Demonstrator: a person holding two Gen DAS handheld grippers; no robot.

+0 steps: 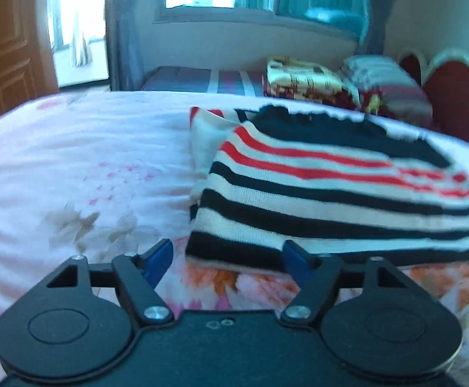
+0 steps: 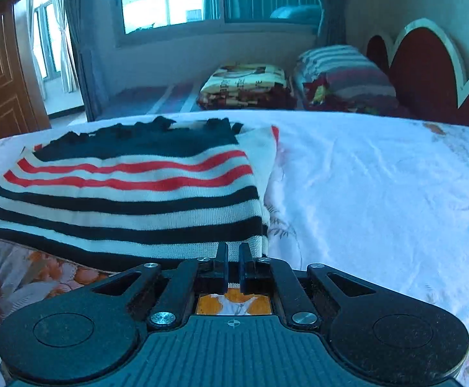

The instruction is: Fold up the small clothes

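Striped sweater (image 2: 131,190) lies part-folded on bed (image 2: 379,193), more folds likely left; right hand-held gripper (image 2: 233,258) clamped on its hem at 6 o'clock, left hand-held gripper (image 1: 228,258) apart, holding nothing.

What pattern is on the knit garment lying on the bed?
Black, red and cream horizontal stripes on the knit garment; clearest in the right wrist view.
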